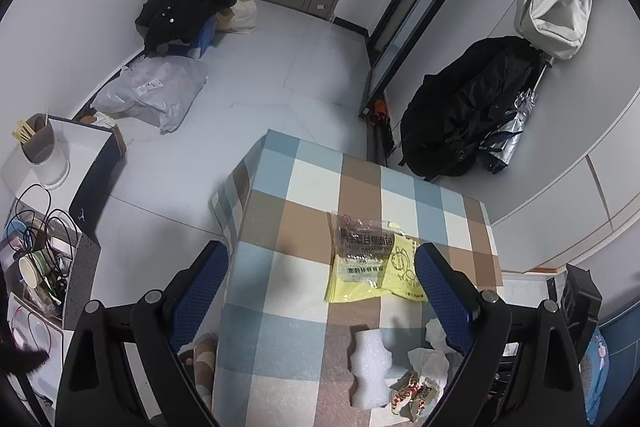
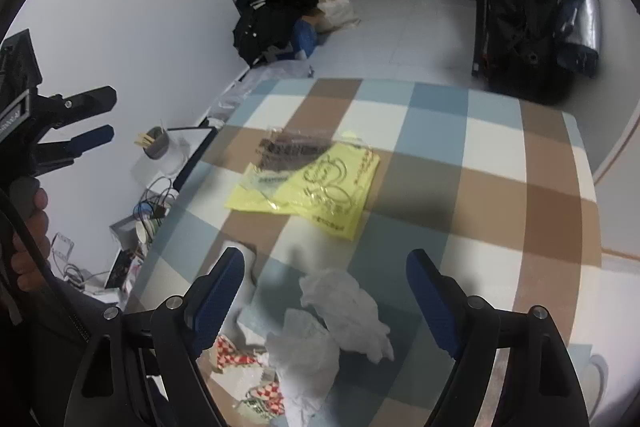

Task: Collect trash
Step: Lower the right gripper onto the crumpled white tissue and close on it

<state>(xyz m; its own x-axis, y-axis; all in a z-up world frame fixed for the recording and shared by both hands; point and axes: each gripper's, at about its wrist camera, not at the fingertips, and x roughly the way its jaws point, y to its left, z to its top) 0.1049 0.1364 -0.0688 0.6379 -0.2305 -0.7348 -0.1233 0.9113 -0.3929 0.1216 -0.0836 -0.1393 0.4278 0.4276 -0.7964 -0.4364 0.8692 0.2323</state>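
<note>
Foam block [image 1: 370,371] only in left view; hand [image 2: 30,227] only in right

Light was soft, cool, even indoor; no glare. Heavy fisheye bend w/ black vignette at corners in both views. Soft shadows lay on the bench [image 2: 496,163] ahead of the right tongs [image 2: 326,301]; crumpled tissue [image 2: 344,311] between them looked blurred.

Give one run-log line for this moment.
left gripper: open | right gripper: open, above crumpled tissue | yellow bag: on table | nothing held
</note>
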